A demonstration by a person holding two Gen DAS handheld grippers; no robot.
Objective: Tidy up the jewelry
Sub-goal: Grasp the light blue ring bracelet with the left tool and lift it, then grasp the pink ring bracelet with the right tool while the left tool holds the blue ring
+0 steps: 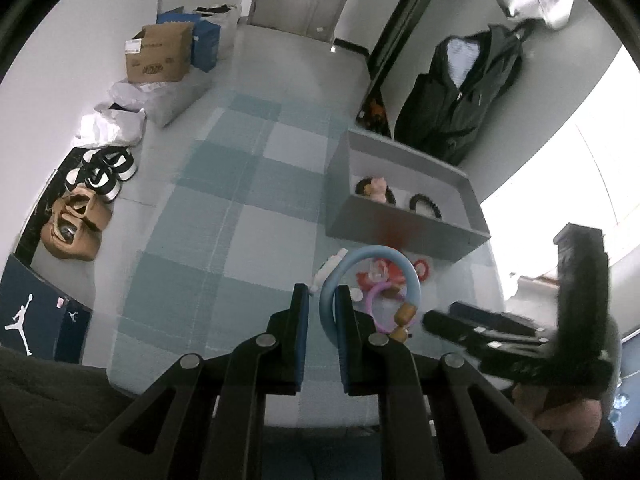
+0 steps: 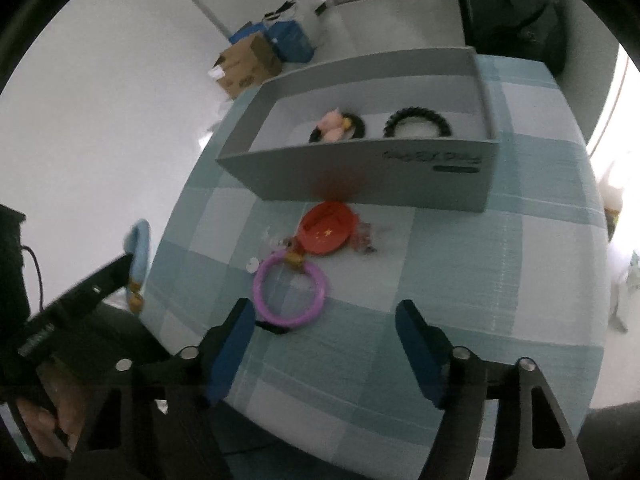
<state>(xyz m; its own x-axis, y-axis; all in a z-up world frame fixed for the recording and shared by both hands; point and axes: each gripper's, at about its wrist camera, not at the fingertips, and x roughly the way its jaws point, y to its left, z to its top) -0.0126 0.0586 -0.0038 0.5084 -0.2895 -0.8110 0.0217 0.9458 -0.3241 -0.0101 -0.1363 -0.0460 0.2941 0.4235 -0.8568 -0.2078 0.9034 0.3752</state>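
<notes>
A pale-walled room with a closed door at twelve o'clock surrounds a tabletop (image 2: pixel 460 280) covered in a blue-and-white checked cloth. On the floor at ten o'clock in the left wrist view sit cardboard boxes (image 1: pixel 160 54), with shoes further round at nine; a dark jacket (image 1: pixel 460 92) hangs at two o'clock.

At twelve o'clock on the tabletop stands an open grey box (image 2: pixel 360 176), the likely destination for the jewelry. Two black beaded bracelets (image 2: pixel 418 122) already lie inside, one carrying a pink charm.

Just in front of the box, near its front wall, rests a red dish (image 2: pixel 326 232), with small trinkets too blurred to name beside it. At six o'clock from the dish a purple ring bracelet (image 2: pixel 290 294) lies flat, touching the dish's near edge with its wooden bead.

The left hand-held gripper (image 1: pixel 323 300) is clamped narrow on a light blue ring bracelet (image 1: pixel 372 256), raised above the cloth with its wooden beads hanging low, apparently ready to carry to the box.

The right hand-held gripper (image 2: pixel 326 316) stands fairly wide and empty, tilted down towards the purple bracelet, its left finger just beside the ring, probably lining up a pick.
</notes>
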